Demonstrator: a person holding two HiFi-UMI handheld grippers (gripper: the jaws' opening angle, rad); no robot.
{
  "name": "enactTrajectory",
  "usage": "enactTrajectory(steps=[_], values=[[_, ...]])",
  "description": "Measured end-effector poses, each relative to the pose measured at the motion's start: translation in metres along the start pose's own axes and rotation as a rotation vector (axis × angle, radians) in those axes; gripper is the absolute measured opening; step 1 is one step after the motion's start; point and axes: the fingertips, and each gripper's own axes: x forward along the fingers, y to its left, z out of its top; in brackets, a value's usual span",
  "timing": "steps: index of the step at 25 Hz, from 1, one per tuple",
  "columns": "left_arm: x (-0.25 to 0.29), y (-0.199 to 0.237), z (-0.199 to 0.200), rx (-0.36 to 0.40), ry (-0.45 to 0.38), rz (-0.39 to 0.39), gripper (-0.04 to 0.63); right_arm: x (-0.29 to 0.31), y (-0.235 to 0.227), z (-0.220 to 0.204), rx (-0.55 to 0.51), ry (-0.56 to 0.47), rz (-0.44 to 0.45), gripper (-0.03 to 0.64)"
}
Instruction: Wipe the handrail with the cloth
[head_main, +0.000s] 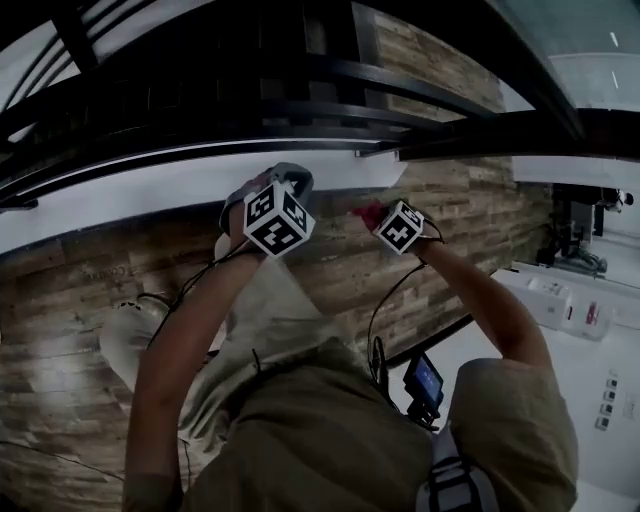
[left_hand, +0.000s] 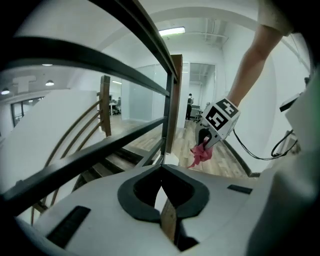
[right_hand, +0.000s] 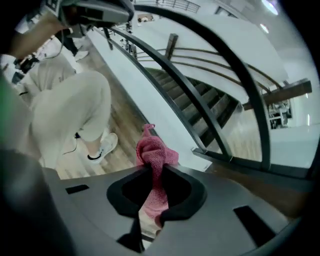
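A pink cloth (right_hand: 154, 156) is pinched between the jaws of my right gripper (right_hand: 152, 169), its bunched end poking out past the tips. In the head view the cloth (head_main: 370, 213) shows as a small red tuft just below the dark handrail (head_main: 300, 70). The handrail (right_hand: 200, 50) curves away above and to the right of the cloth, not touching it. My left gripper (left_hand: 161, 171) is shut with nothing in it, held beside the railing bars (left_hand: 100, 55). From there I see the right gripper (left_hand: 218, 120) with the cloth (left_hand: 201, 154) dangling from it.
A white curb (head_main: 150, 190) runs below the railing, with wood flooring (head_main: 80, 340) under it. Stairs (right_hand: 200, 100) descend beyond the bars. A wooden post (left_hand: 175, 100) stands ahead of the left gripper. The person's trouser leg and shoe (right_hand: 102, 147) are near the cloth.
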Motion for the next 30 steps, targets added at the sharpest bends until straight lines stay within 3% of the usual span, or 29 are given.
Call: enactTrajectory(steps=[6, 10, 15, 26, 30], values=[[-0.105, -0.021, 0.103, -0.038, 0.013, 0.02, 0.017, -0.18, 0.02, 0.026, -0.168, -0.09, 0.078, 0.06], [-0.171, -0.02, 0.155, -0.094, 0.039, 0.058, 0.017, -0.266, 0.02, 0.048, -0.165, -0.147, 0.078, 0.058], [-0.259, -0.026, 0.208, -0.141, 0.032, 0.11, 0.017, -0.358, 0.05, 0.075, -0.17, -0.254, 0.095, 0.06], [-0.427, -0.063, 0.27, -0.211, 0.002, 0.138, 0.017, -0.535, 0.154, 0.13, -0.092, -0.472, 0.198, 0.06], [-0.486, -0.056, 0.273, -0.222, -0.042, 0.174, 0.017, -0.588, 0.176, 0.179, -0.084, -0.589, 0.193, 0.059]])
